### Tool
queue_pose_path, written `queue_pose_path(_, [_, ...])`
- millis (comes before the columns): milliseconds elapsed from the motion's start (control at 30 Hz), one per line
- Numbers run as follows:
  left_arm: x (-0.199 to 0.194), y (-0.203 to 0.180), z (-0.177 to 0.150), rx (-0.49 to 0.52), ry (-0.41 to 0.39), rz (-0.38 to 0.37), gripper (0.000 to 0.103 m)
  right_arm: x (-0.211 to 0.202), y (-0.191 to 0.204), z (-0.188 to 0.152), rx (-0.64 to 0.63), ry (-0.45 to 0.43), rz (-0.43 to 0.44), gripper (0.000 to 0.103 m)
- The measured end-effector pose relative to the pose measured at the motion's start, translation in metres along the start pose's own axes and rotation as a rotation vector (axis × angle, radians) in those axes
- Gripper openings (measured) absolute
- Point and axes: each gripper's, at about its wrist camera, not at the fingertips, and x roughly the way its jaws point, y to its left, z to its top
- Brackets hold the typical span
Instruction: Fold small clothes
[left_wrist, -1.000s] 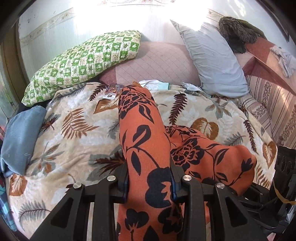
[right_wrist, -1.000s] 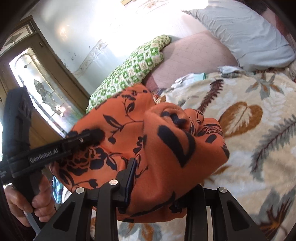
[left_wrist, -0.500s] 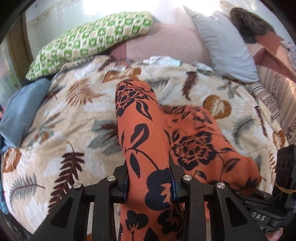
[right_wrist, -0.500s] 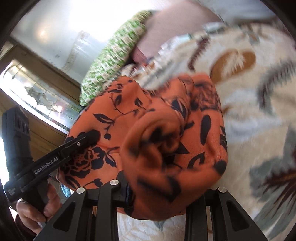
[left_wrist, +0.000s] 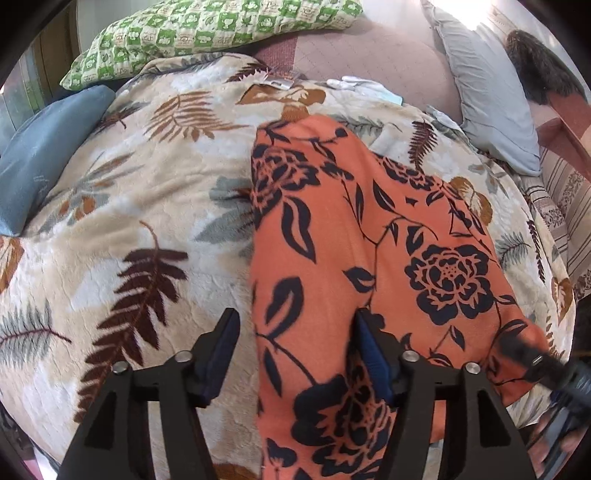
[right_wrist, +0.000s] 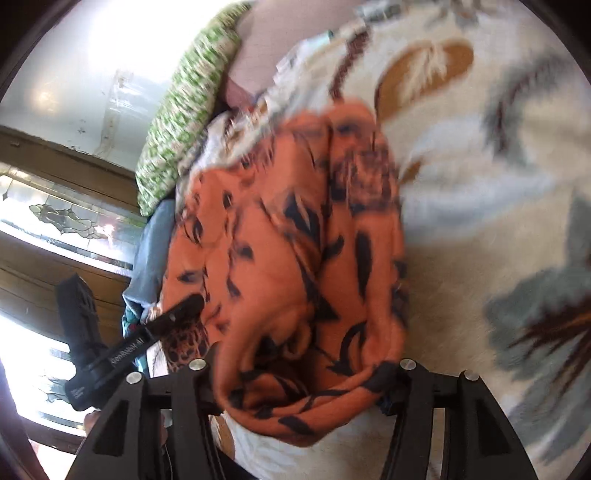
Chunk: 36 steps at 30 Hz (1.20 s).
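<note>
Orange floral garment (left_wrist: 354, 266) on leaf-print blanket (left_wrist: 140, 206) — both hand-held grippers (left_wrist: 295, 354) (right_wrist: 299, 384) just opening, wide, cloth loose between.

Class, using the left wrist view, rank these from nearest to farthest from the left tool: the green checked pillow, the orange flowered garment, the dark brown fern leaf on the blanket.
1. Orange flowered garment: lies between the fingers of the left tool.
2. Dark brown fern leaf: on the blanket, just left of the tool.
3. Green checked pillow: far back, top left.

A home bedroom: a leaf-patterned blanket (left_wrist: 147, 229), pillows (left_wrist: 487, 92) and a stained-glass door (right_wrist: 62, 218).
</note>
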Motion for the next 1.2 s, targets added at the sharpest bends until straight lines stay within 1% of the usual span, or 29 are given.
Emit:
queue_pose_path(67, [0.003, 0.004, 0.003, -0.006, -0.001, -0.012, 0.073, -0.012, -0.003, 0.009, -0.005, -0.041, 0.007, 0.067])
queue_pose_path(100, [0.006, 0.006, 0.005, -0.01, 0.005, -0.028, 0.073, -0.015, -0.007, 0.013, 0.007, -0.051, -0.003, 0.072])
queue_pose_path(167, [0.011, 0.01, 0.005, -0.023, 0.005, -0.057, 0.074, -0.011, -0.017, 0.02, 0.045, -0.051, 0.002, 0.072])
queue_pose_path(200, [0.014, 0.011, 0.005, -0.029, 0.005, -0.071, 0.074, -0.007, -0.022, 0.022, 0.071, -0.047, 0.021, 0.072])
queue_pose_path(233, [0.017, 0.012, 0.003, -0.032, 0.009, -0.083, 0.074, -0.001, -0.028, 0.023, 0.104, -0.037, 0.046, 0.076])
queue_pose_path(333, [0.025, 0.009, -0.003, -0.038, 0.024, -0.122, 0.074, 0.024, -0.039, 0.023, 0.18, 0.029, 0.091, 0.077])
queue_pose_path(367, [0.027, 0.008, -0.005, -0.04, 0.023, -0.132, 0.071, 0.03, -0.039, 0.023, 0.187, 0.029, 0.112, 0.077])
queue_pose_path(400, [0.028, 0.008, -0.006, -0.04, 0.02, -0.146, 0.061, 0.032, -0.036, 0.024, 0.172, 0.022, 0.118, 0.078])
queue_pose_path(433, [0.028, 0.007, -0.005, -0.039, 0.02, -0.169, 0.057, 0.035, -0.032, 0.025, 0.151, 0.026, 0.128, 0.076])
queue_pose_path(467, [0.027, 0.007, -0.005, -0.034, 0.014, -0.165, 0.055, 0.038, -0.028, 0.026, 0.131, 0.028, 0.131, 0.072])
queue_pose_path(500, [0.027, 0.006, -0.004, -0.032, 0.017, -0.167, 0.053, 0.041, -0.025, 0.026, 0.115, 0.029, 0.129, 0.052])
queue_pose_path(533, [0.026, 0.008, -0.002, -0.039, 0.02, -0.179, 0.053, 0.045, -0.024, 0.026, 0.113, 0.037, 0.13, 0.044])
queue_pose_path(633, [0.028, 0.016, -0.001, -0.077, 0.035, -0.221, 0.054, 0.035, -0.018, 0.024, 0.094, -0.024, 0.116, 0.041])
queue_pose_path(667, [0.03, 0.018, -0.002, -0.08, 0.043, -0.222, 0.059, 0.037, -0.018, 0.025, 0.094, -0.012, 0.108, 0.041])
queue_pose_path(700, [0.032, 0.021, -0.003, -0.088, 0.051, -0.214, 0.069, 0.04, -0.023, 0.025, 0.121, 0.009, 0.119, 0.044])
queue_pose_path(733, [0.033, 0.023, -0.003, -0.101, 0.061, -0.213, 0.072, 0.045, -0.031, 0.025, 0.169, 0.04, 0.133, 0.055])
queue_pose_path(767, [0.031, 0.025, -0.003, -0.114, 0.071, -0.224, 0.072, 0.046, -0.04, 0.025, 0.221, 0.061, 0.162, 0.055])
queue_pose_path(800, [0.028, 0.026, -0.002, -0.115, 0.08, -0.226, 0.071, 0.043, -0.039, 0.026, 0.226, 0.068, 0.164, 0.057])
queue_pose_path(833, [0.023, 0.026, 0.001, -0.101, 0.083, -0.212, 0.071, 0.036, -0.033, 0.028, 0.199, 0.08, 0.116, 0.059])
queue_pose_path(867, [0.015, 0.026, 0.004, -0.082, 0.077, -0.186, 0.071, 0.028, -0.025, 0.031, 0.156, 0.071, 0.067, 0.059])
queue_pose_path(933, [-0.004, 0.025, 0.015, -0.045, 0.027, -0.143, 0.071, 0.007, -0.006, 0.036, 0.058, 0.016, 0.012, 0.06])
queue_pose_path(1000, [-0.025, 0.023, 0.029, 0.003, -0.049, -0.093, 0.071, -0.018, 0.016, 0.042, -0.049, -0.065, -0.032, 0.062])
queue_pose_path(1033, [-0.034, 0.019, 0.038, 0.031, -0.091, -0.051, 0.071, -0.026, 0.022, 0.045, -0.079, -0.098, -0.046, 0.062])
queue_pose_path(1067, [-0.041, 0.014, 0.048, 0.054, -0.131, -0.009, 0.071, -0.034, 0.032, 0.048, -0.121, -0.155, -0.059, 0.062])
queue_pose_path(1100, [-0.045, 0.012, 0.057, 0.072, -0.165, 0.024, 0.071, -0.034, 0.037, 0.052, -0.15, -0.174, -0.058, 0.062])
queue_pose_path(1167, [-0.042, 0.007, 0.077, 0.097, -0.189, 0.049, 0.071, -0.027, 0.049, 0.059, -0.212, -0.17, -0.052, 0.061])
queue_pose_path(1200, [-0.036, 0.004, 0.087, 0.103, -0.183, 0.056, 0.071, -0.022, 0.054, 0.063, -0.231, -0.17, -0.062, 0.058])
